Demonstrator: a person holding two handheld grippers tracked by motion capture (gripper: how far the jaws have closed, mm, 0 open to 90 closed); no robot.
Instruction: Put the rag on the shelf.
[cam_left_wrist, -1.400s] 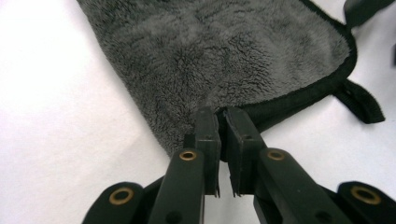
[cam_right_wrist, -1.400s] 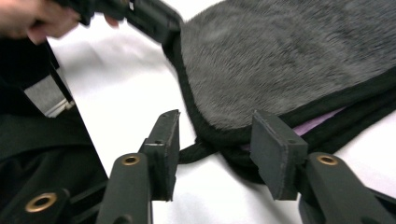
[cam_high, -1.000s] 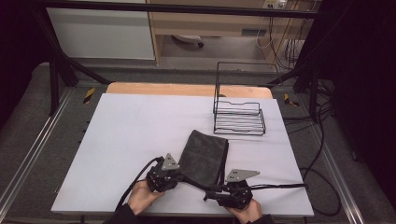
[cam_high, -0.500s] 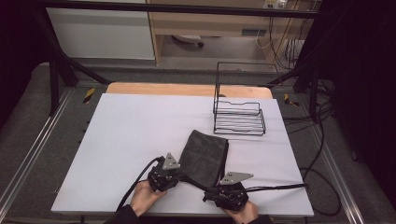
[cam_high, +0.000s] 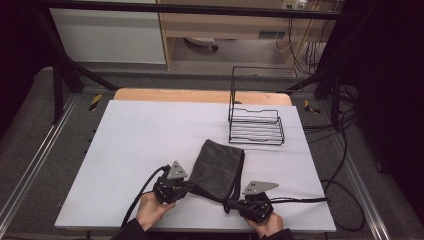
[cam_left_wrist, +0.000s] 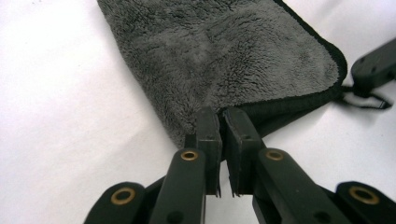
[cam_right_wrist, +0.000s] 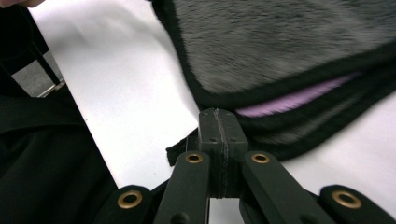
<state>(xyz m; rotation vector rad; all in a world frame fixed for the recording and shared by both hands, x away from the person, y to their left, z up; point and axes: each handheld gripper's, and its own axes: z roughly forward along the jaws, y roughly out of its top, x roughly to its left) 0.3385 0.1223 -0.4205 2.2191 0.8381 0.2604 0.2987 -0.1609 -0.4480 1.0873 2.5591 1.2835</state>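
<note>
Grey towel (cam_high: 220, 162) lies lengthwise, running away from the person.

no readable text, no labels, no brand names, no numbers, no signs on anything

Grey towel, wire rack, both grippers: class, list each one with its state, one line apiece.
Grey towel: folded, flat on the white table cover, near corners pinched.
Wire rack: upright, empty, apart from the towel.
Left gripper: jaws just closed on the towel's near corner.
Right gripper: jaws just closed on the towel's black edging.
</note>
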